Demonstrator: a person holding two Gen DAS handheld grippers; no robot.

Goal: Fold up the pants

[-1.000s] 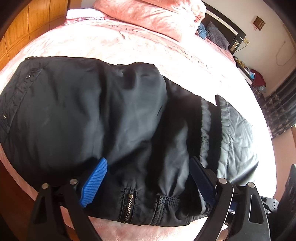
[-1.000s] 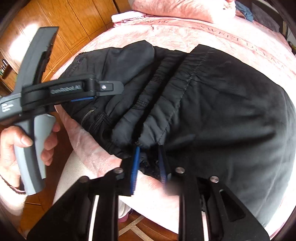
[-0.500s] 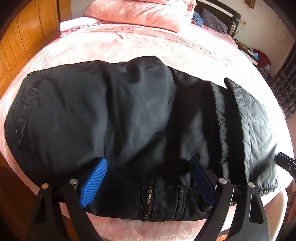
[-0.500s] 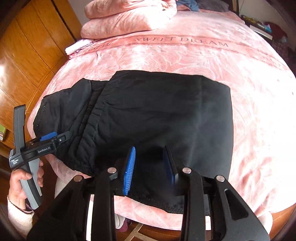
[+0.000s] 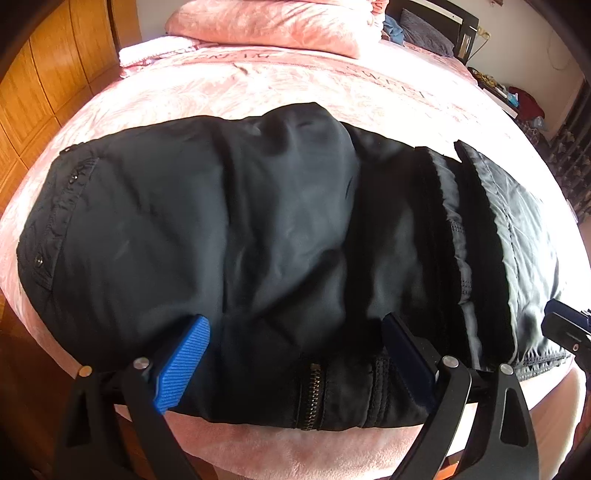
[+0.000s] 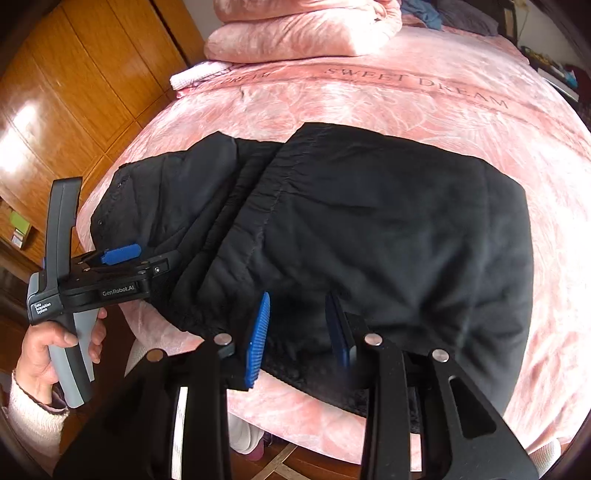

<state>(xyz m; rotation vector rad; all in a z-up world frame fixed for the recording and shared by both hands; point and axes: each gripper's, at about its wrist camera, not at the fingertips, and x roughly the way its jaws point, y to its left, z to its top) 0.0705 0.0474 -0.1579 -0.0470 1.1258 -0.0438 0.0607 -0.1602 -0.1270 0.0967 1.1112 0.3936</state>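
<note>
Black pants (image 5: 258,229) lie folded across the near edge of a pink bed, waistband and zipper (image 5: 308,398) toward me in the left wrist view. They also show in the right wrist view (image 6: 369,236). My left gripper (image 5: 295,354) is wide open, its jaws spread over the near hem, holding nothing. It shows from the side in the right wrist view (image 6: 122,258). My right gripper (image 6: 297,328) is partly open above the pants' near edge, with no cloth between its fingers.
The pink bedspread (image 6: 406,96) covers the bed, with folded pink bedding (image 6: 303,33) at the far end. A wooden wardrobe (image 6: 74,92) stands at the left. Clutter (image 5: 517,99) sits at the far right beside the bed.
My right gripper has let go of the pants' edge, opened and drawn back. The pants settled flat. My left gripper stayed open and pulled back slightly.
</note>
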